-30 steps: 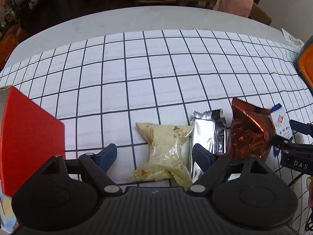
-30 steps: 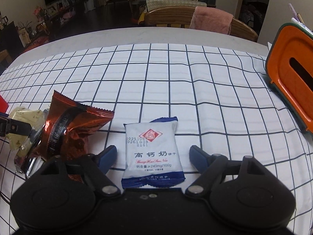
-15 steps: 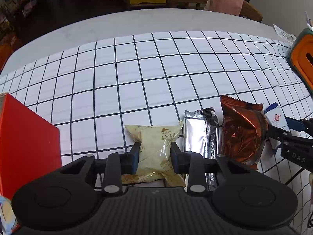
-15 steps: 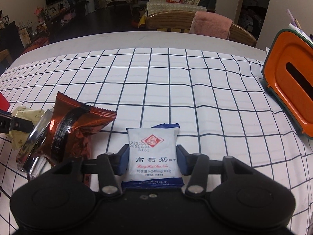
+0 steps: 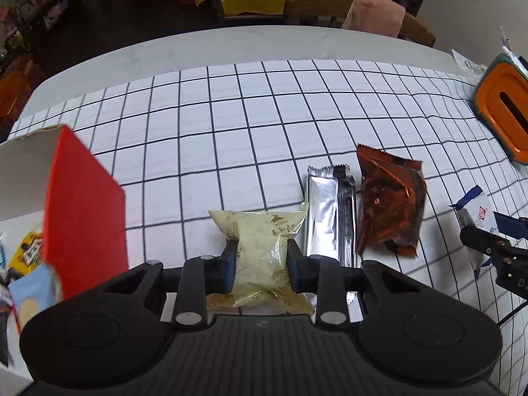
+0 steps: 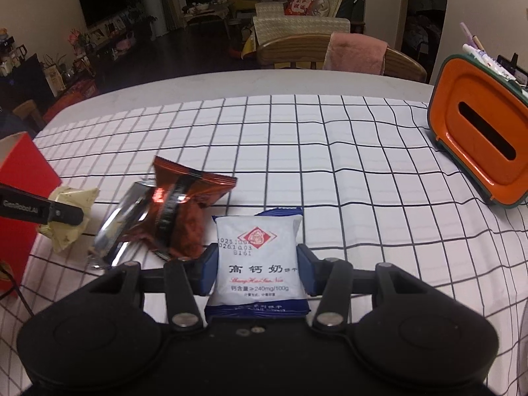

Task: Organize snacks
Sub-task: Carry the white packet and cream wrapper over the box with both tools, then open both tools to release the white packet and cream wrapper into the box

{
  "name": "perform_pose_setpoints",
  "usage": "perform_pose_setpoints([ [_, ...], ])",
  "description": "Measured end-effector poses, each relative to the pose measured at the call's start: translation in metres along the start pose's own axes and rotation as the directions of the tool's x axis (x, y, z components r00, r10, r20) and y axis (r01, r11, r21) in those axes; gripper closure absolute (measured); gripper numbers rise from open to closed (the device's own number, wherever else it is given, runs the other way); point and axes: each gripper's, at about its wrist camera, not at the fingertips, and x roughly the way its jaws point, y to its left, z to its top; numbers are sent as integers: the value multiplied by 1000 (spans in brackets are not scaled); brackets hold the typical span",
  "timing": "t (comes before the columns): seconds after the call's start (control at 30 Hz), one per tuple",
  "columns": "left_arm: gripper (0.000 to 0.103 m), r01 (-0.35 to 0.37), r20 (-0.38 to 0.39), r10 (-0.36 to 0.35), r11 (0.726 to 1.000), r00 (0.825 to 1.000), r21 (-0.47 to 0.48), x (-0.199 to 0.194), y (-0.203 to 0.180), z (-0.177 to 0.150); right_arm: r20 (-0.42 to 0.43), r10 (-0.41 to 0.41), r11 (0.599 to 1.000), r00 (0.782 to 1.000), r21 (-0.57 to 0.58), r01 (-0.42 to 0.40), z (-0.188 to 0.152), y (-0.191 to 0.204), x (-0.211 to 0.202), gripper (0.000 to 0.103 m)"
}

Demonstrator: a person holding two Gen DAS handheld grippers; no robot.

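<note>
My left gripper is shut on a pale yellow snack packet, lifted a little off the checked tablecloth. Right of it lie a silver bar wrapper and a shiny red-brown packet. My right gripper is shut on a white and blue milk-tablet packet, also raised. In the right wrist view the red-brown packet and the silver wrapper lie to the left, with the yellow packet held beyond them. A red open box stands at the left with several snacks inside.
An orange tissue box with a dark slot stands at the right edge of the table. A wooden chair with a pink cloth over its back is behind the far edge. The cloth's far half is bare grid.
Both grippers went from open around their packets to shut on them. Both then rose, lifting the yellow packet and the white and blue packet off the cloth.
</note>
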Motion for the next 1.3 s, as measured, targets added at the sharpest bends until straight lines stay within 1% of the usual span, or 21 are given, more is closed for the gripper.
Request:
perform_pose_setpoints([
  [0.27,74,5,27,-6,1000,1000,12,-43,6,-21,24,40,999,999,-6,-39,-6,24,-43,55],
  [0.4,73,21,32,-22,1000,999,17,-67,14,-33,35,62,998,997,-18,-62,-8,40,-62,55],
  [0.6,73,18,63,-20,999,998,29,-101,31,-49,54,105,994,993,-43,-102,-10,74,-88,55],
  [0.77,73,20,80,-21,1000,997,15,-126,55,-60,74,145,987,987,-76,-139,-6,110,-103,55],
  [0.97,73,8,112,-6,1000,994,-10,-152,90,-70,85,188,976,979,-128,-176,3,159,-111,55],
  [1.3,73,-20,150,27,999,988,-49,-175,153,-81,83,226,959,971,-192,-207,18,236,-98,55],
])
